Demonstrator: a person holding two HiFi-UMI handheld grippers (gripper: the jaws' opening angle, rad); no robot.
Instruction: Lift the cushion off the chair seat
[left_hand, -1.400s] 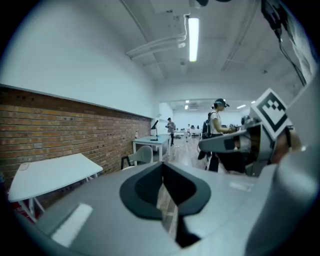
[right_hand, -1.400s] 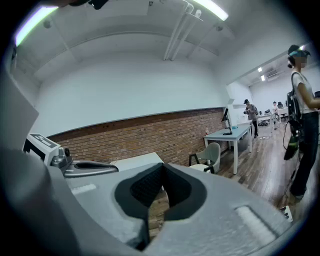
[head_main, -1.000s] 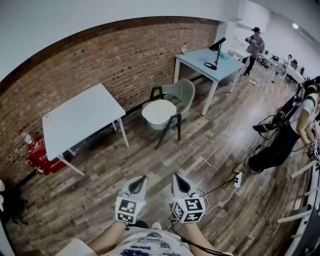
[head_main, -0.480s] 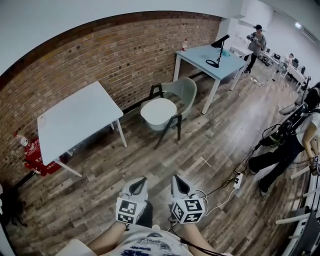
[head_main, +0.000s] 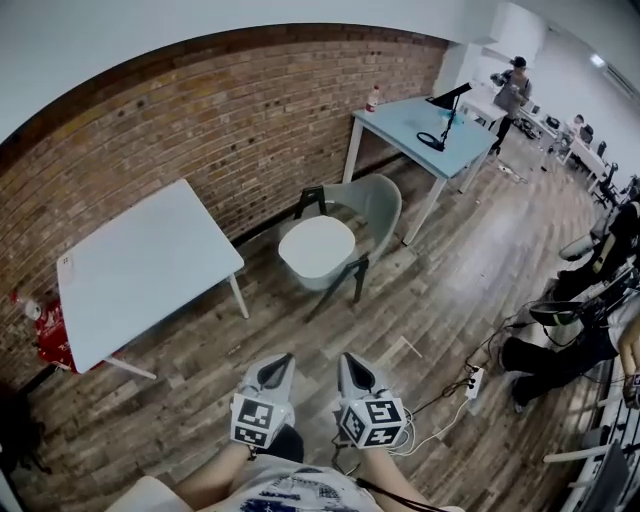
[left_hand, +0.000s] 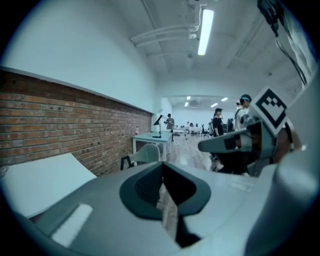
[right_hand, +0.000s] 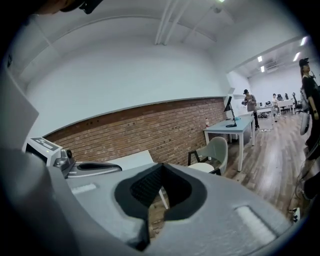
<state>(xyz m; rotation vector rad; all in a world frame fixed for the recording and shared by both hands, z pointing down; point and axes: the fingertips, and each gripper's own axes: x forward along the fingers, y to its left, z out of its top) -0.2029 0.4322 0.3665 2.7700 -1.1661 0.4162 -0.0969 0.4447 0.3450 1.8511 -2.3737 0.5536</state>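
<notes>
Cushion (head_main: 316, 246) lies untouched on the chair (head_main: 378, 198), as the left hand-held gripper (head_main: 275, 366) and right hand-held gripper (head_main: 355, 366), clenched empty, hang well apart from it.

1. I am seeing a plank floor (head_main: 420, 280) filling the middle of the frame, with a power strip (head_main: 475, 381) lying on it at lower right.
2. A white table (head_main: 140, 270) is standing at left.
3. A pale blue table (head_main: 405, 125) at upper right is carrying a black lamp (head_main: 452, 94) and a bottle (head_main: 373, 98).
4. A chair (head_main: 378, 203) at centre is bearing a white cushion (head_main: 317, 247) on its seat.
</notes>
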